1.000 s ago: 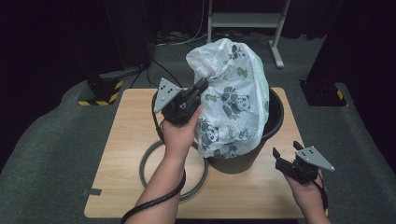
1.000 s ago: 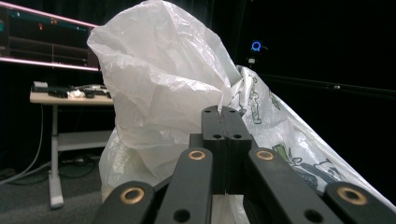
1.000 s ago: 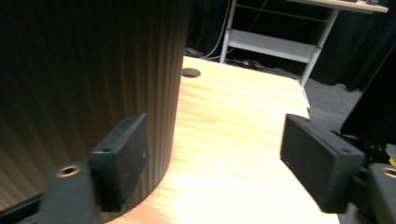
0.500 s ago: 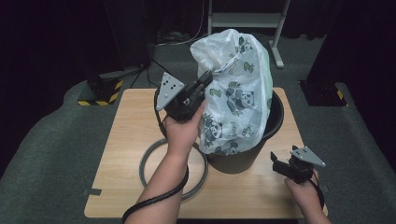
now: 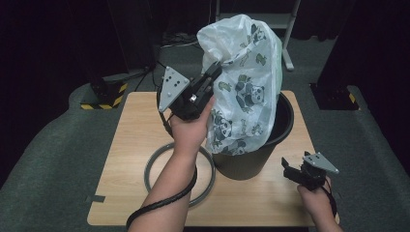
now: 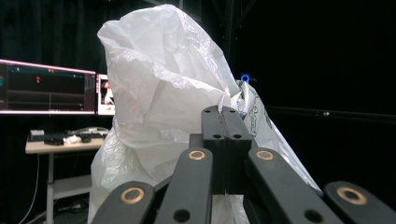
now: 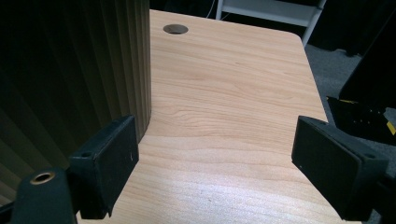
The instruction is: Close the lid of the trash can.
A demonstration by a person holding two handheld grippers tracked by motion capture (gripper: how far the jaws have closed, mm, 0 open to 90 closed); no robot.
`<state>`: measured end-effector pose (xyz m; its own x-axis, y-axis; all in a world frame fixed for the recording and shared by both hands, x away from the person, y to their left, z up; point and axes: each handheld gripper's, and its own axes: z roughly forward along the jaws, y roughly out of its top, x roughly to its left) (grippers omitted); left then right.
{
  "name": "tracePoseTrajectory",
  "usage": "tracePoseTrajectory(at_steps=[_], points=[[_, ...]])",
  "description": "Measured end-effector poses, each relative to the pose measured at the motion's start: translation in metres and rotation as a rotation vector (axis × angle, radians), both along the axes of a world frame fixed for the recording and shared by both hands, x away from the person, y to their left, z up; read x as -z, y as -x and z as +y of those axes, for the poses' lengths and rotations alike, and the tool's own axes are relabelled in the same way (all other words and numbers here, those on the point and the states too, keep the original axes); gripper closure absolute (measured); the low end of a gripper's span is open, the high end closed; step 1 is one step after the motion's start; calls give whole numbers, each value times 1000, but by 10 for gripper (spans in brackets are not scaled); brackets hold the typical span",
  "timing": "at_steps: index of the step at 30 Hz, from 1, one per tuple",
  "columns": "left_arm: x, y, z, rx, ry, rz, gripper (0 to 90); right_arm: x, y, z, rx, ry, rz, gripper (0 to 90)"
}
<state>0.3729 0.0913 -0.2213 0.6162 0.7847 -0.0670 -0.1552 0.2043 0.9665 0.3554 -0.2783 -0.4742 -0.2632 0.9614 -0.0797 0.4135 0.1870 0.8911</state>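
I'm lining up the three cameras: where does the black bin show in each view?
High view: black bin right of centre on the table, the panda-print bag rising from it.
Left gripper view: not in it.
Right gripper view: its ribbed wall at the left.
Shared landmark: the bin on the wooden tabletop.

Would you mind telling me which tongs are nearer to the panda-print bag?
Left. The left tongs are clamped on the bag itself; the right tongs sit open, low beside the bin.

No readable text or labels
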Motion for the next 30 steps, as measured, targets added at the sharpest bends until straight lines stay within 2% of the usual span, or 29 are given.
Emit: tracePoseTrajectory(at_steps=[13,24,30], points=[[-20,15,22,-31,58,-60,900,4,-2,2,1,2,19,147],[-35,26,38,-54,90,-102,900,6,-4,5,-5,14,22,147],[-39,35,53,-82,76,-107,900,9,-7,4,-12,16,44,148]])
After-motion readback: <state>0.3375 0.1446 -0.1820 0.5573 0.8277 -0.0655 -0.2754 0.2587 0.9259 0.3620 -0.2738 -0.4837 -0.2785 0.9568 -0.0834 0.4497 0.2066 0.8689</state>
